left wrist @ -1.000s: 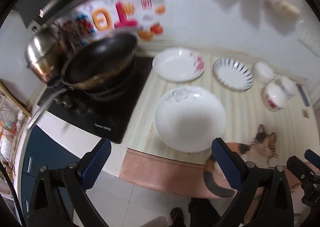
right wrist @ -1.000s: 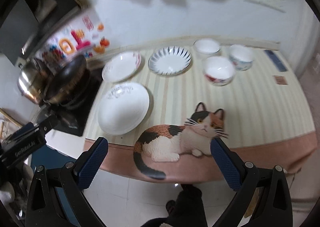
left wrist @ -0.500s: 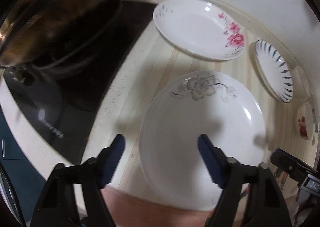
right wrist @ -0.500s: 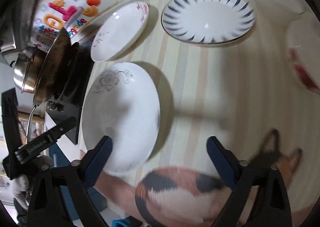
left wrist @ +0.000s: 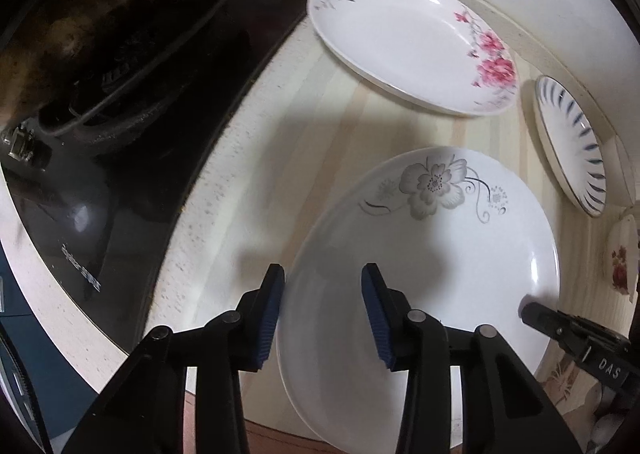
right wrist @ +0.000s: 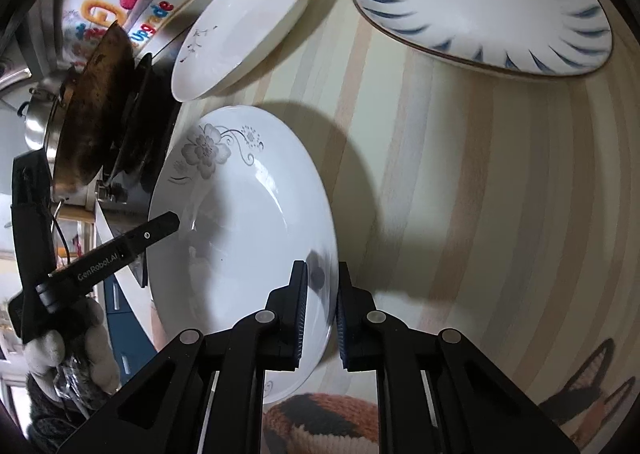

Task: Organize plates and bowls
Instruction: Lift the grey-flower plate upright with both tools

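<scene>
A large white plate with a grey flower lies on the striped counter. My left gripper straddles its left rim, jaws partly closed with a gap still showing. My right gripper has its jaws nearly closed around the plate's right rim. A white plate with pink flowers lies behind it. A blue-striped plate lies to the right. A bowl with red flowers shows at the right edge.
A black cooktop with a dark wok stands to the left. A steel pot is behind the wok. The counter's front edge carries a cat picture.
Both grippers have moved down and in onto the grey-flower plate from opposite sides. Their jaws have narrowed, the right nearly shut on the rim.
</scene>
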Action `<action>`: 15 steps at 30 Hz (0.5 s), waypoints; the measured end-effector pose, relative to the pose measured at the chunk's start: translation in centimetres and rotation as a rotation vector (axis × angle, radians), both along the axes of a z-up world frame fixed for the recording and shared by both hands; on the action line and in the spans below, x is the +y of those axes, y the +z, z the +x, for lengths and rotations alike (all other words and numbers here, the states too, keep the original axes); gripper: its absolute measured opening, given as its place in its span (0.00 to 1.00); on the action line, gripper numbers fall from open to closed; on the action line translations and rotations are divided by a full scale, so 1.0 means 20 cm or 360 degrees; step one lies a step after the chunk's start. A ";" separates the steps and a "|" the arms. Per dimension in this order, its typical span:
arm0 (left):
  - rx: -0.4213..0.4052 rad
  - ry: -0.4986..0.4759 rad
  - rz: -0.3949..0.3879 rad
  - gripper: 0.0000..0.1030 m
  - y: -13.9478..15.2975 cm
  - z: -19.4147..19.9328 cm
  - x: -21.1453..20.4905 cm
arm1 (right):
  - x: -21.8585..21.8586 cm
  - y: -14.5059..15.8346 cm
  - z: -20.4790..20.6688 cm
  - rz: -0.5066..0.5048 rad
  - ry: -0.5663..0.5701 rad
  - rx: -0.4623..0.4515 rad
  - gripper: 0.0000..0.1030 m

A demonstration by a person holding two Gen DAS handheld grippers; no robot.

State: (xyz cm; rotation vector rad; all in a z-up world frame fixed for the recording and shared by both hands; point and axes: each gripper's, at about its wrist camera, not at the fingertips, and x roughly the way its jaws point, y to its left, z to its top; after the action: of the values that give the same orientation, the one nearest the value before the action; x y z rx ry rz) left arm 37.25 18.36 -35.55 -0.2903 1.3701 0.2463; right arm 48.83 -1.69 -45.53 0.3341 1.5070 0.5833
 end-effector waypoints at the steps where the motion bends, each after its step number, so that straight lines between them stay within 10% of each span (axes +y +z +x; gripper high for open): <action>1: -0.0005 -0.0010 -0.0007 0.36 0.01 -0.01 -0.03 | -0.02 0.01 -0.01 0.0000 -0.0004 -0.0002 0.14; 15: -0.0084 -0.0237 -0.0134 0.36 0.14 -0.15 -0.50 | -0.56 0.16 -0.27 -0.0103 -0.0164 -0.0041 0.14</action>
State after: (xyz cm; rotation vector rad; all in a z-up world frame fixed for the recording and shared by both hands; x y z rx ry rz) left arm 34.22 8.39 -32.67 -0.2620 1.3447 0.0570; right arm 43.36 -12.84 -42.40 0.3505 1.4718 0.4548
